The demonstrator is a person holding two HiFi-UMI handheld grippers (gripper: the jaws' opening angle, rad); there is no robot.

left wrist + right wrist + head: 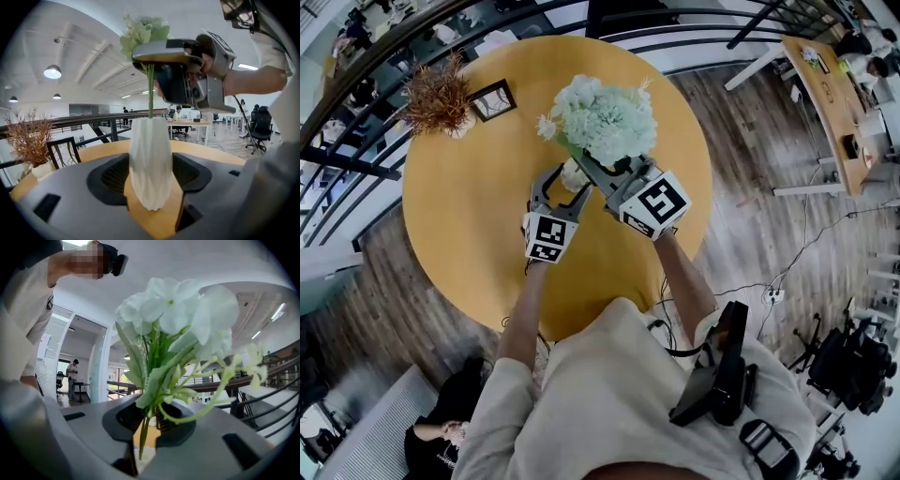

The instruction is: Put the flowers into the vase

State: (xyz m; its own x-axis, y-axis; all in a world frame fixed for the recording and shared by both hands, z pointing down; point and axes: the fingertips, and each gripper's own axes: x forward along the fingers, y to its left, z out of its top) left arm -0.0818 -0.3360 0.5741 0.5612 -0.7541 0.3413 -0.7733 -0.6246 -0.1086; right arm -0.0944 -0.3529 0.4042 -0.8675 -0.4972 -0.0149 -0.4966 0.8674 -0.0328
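Note:
A white ribbed vase (150,159) stands on the round yellow table (469,216). My left gripper (151,173) is shut on the vase, one pad against each side of its body. In the head view the vase (574,174) peeks out below the flowers. My right gripper (598,173) is shut on the green stems of a bunch of pale white-green flowers (605,120) and holds it upright right above the vase. One stem (150,91) runs straight down to the vase's mouth. In the right gripper view the flowers (178,315) fill the frame above the right gripper (149,420).
A dried brown plant in a small pot (439,94) and a small black picture frame (492,99) stand at the table's far left. A railing runs behind the table. Desks, office chairs and people are farther off.

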